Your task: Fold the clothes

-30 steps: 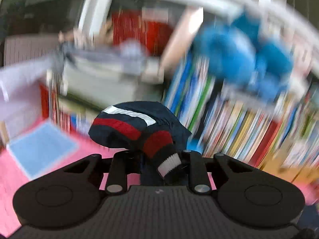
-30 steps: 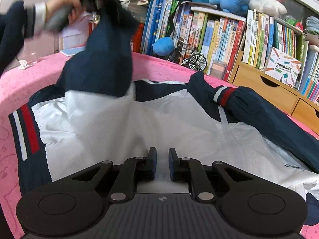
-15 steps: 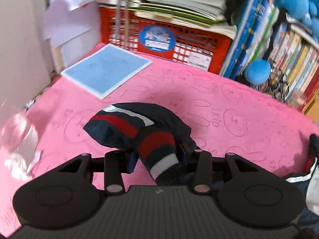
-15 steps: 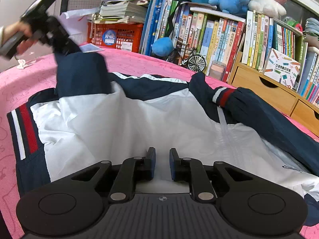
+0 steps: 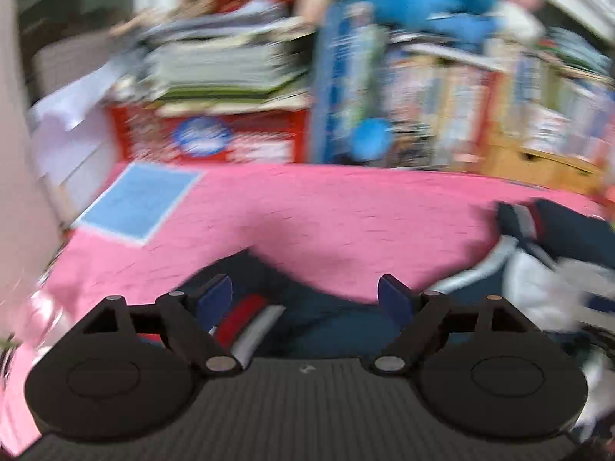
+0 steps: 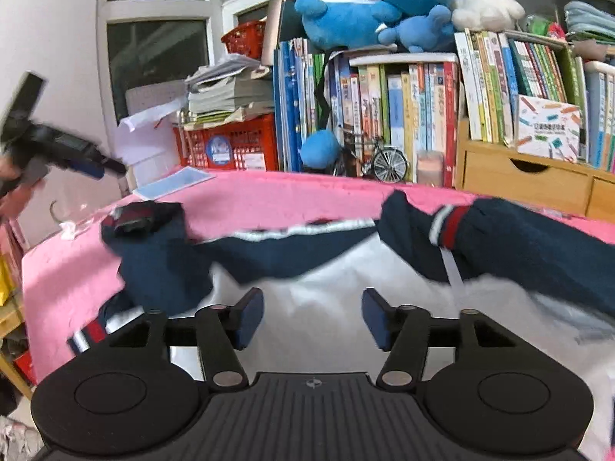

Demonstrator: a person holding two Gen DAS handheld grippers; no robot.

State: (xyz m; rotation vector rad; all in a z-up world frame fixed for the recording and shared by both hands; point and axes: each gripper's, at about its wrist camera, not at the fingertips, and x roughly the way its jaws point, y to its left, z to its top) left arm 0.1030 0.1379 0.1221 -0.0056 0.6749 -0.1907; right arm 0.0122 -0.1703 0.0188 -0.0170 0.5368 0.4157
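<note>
A navy and white jacket (image 6: pixel 346 292) with red and white stripes lies spread on the pink table (image 6: pixel 276 199). Its left sleeve (image 6: pixel 153 246) lies stretched out to the left, cuff on the pink cloth. Its right sleeve (image 6: pixel 519 246) lies across the right side. My right gripper (image 6: pixel 312 317) is open just above the white body. My left gripper (image 5: pixel 305 299) is open over the striped cuff (image 5: pixel 250 319), and shows in the right wrist view (image 6: pixel 57 146) raised at far left. The left wrist view is blurred.
A red crate (image 6: pixel 230 146) with stacked papers, a row of books (image 6: pixel 384 115), blue plush toys (image 6: pixel 376 7) and wooden drawers (image 6: pixel 530 184) line the back edge. A blue notebook (image 6: pixel 177 186) lies at the back left of the table.
My left gripper opened and let go of the sleeve cuff, which now lies on the table, then lifted away. My right gripper opened from shut on the white body.
</note>
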